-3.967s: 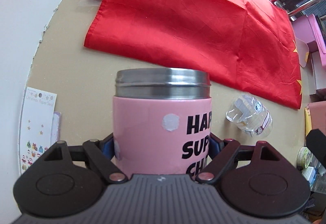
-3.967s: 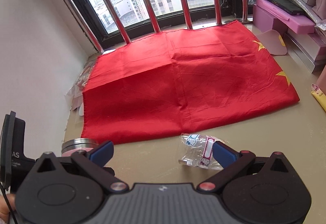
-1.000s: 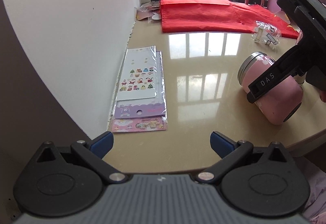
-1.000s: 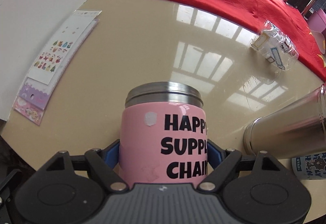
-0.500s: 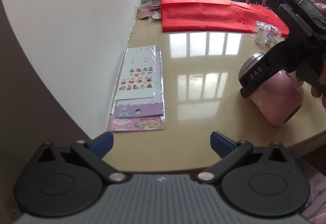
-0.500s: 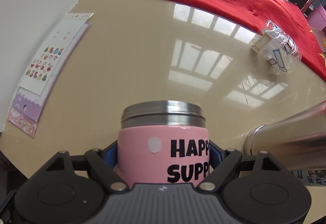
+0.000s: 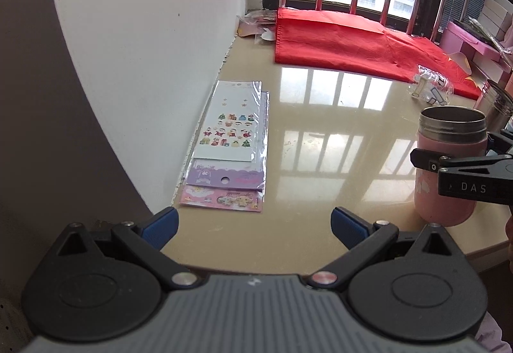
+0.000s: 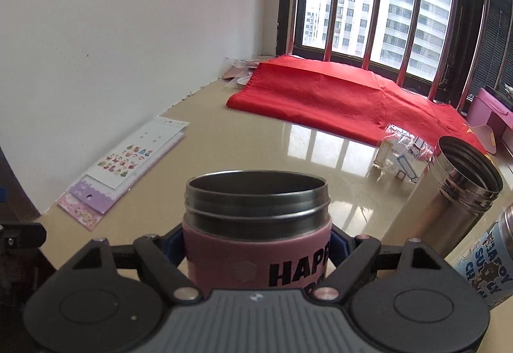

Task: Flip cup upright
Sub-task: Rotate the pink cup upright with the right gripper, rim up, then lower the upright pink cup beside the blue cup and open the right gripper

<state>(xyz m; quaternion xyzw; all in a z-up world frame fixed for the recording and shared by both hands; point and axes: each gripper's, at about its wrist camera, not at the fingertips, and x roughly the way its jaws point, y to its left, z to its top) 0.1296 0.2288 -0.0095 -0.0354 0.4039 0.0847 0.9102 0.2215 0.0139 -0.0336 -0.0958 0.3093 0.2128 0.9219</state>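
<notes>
The right claw (image 8: pixel 256 244) is closed around the pink cup (image 8: pixel 256 224), its blue pads pressed against the pink sleeve on either side just under the steel rim. The cup stands mouth-up with its base on the desk (image 7: pixel 320 134) near the front edge, so the flip looks essentially done and only the release seems left. It reads as a rigid, double-walled steel cup, probably fairly light while empty. The bare steel band at the top is likely slippery, so the sleeved middle, where the pads sit now, is the better place to hold. The left claw (image 7: pixel 253 221) is wide open and holds nothing, hanging back over the near desk edge, well apart from the cup. Beside the cup, to its right, a bare steel flask (image 8: pixel 449 192) stands open; sticker sheets (image 7: pixel 231 144) lie along the wall, and a red cloth (image 8: pixel 336 96) lies by the window.
</notes>
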